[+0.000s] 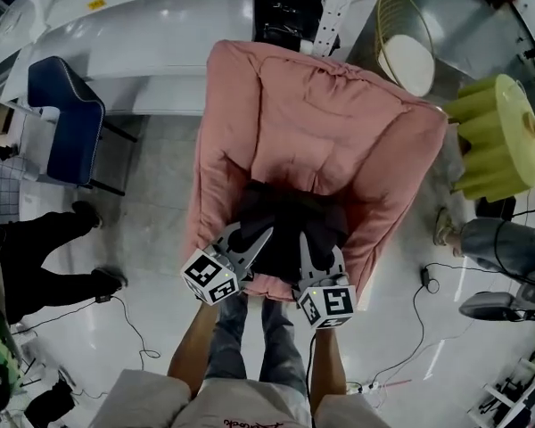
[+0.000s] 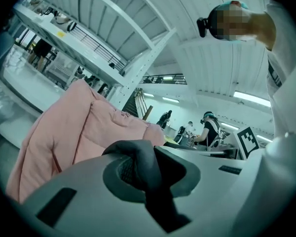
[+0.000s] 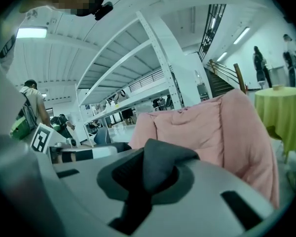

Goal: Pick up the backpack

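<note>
Backpack (image 1: 292, 214), black and crumpled, shows at the six o'clock edge of the pink armchair (image 1: 325, 119), low on the seat where both claws can reach it from the front. The left gripper (image 1: 254, 243) bites at its seven o'clock corner and the right gripper (image 1: 314, 261) at five o'clock. Each pinches a fold of dark fabric (image 2: 140, 164) between its jaws, probably so the load hangs evenly from two holds. Whether those folds are straps or the bag's body I cannot tell. The grippers cover its near edge, so whether it is clear of the cushion is hidden.
</note>
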A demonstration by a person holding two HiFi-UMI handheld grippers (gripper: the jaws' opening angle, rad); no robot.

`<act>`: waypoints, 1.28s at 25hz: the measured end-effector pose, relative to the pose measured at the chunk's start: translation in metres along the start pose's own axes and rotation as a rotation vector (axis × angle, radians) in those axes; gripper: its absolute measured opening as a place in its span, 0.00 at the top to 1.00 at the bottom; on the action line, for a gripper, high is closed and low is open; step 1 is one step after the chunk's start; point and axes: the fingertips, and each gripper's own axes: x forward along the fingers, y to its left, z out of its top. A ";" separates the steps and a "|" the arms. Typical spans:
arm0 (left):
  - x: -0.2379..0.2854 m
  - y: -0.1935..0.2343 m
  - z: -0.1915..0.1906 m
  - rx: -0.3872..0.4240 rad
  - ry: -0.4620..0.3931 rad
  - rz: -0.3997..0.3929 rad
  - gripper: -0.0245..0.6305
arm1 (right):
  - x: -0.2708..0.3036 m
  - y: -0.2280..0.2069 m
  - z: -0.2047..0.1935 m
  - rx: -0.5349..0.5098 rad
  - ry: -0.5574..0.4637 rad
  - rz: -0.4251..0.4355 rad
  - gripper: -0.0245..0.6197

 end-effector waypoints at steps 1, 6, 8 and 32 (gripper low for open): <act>-0.002 -0.003 0.003 -0.019 -0.009 0.006 0.88 | -0.004 0.001 0.002 0.011 0.001 0.001 0.87; -0.012 -0.029 0.014 -0.037 -0.003 0.028 0.88 | -0.031 0.008 0.013 0.030 0.011 0.006 0.87; -0.015 -0.037 0.022 -0.034 -0.010 0.038 0.88 | -0.036 0.010 0.021 0.045 0.001 0.012 0.87; -0.045 -0.210 0.211 0.267 -0.181 0.016 0.88 | -0.159 0.054 0.238 -0.069 -0.235 0.102 0.88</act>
